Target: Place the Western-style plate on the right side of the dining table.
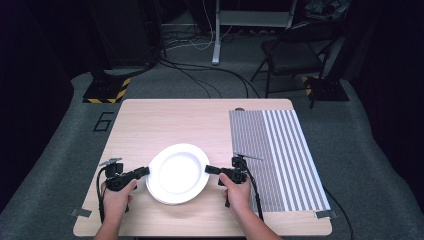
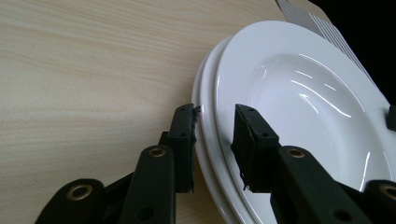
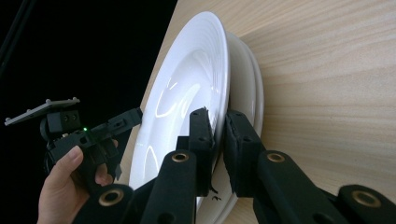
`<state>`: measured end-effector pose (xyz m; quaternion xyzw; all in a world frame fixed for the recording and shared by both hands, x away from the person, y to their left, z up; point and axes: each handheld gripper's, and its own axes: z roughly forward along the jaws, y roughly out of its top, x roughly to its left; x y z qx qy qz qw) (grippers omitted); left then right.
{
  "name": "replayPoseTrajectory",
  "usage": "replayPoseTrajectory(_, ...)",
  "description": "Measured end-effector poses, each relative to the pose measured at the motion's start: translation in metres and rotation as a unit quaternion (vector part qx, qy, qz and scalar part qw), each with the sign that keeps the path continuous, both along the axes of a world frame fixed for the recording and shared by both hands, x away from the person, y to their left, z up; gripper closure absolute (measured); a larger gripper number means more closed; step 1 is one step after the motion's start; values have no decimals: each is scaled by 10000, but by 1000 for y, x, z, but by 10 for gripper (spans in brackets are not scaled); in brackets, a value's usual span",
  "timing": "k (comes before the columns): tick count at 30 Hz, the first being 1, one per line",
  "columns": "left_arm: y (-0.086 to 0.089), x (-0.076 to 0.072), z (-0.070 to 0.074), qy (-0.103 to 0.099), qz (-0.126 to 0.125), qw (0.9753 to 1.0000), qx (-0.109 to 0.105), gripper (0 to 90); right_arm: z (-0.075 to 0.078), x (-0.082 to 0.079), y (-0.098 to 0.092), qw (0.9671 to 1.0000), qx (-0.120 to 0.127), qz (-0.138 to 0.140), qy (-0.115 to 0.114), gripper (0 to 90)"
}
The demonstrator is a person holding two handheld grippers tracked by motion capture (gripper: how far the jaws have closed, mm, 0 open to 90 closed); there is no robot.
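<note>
High view: stacked white plates (image 1: 177, 173) lie on the tabletop (image 1: 165, 120), left tongs (image 1: 145, 171) and right tongs (image 1: 208, 169) at opposite rims.

Left gripper view: jaws parted, straddling the rim.

Right gripper view: jaws clamped on the top plate's (image 3: 187, 88) rim.

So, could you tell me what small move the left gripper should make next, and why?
Probably close the left gripper on the top plate: its jaws stand open astride that plate's rim, while the right gripper appears clamped on the opposite rim above the lower plate.
</note>
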<state>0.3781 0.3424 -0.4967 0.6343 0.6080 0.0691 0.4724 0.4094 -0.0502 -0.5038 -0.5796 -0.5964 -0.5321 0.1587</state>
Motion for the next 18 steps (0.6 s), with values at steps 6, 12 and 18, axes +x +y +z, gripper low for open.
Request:
replayPoseTrajectory(6,-2,-2,4,-129,-17,9999,-104,682,0,2,-7,9998,186,6,81,833)
replayPoseTrajectory(12,-7,0,2,-109,-174,9998,-34,759,-2,4,-6,9997,204,58,140,828)
replayPoseTrajectory(18,-6,0,1,-128,-170,9998,4,806,-5,5,-7,9994,193,171,238,810)
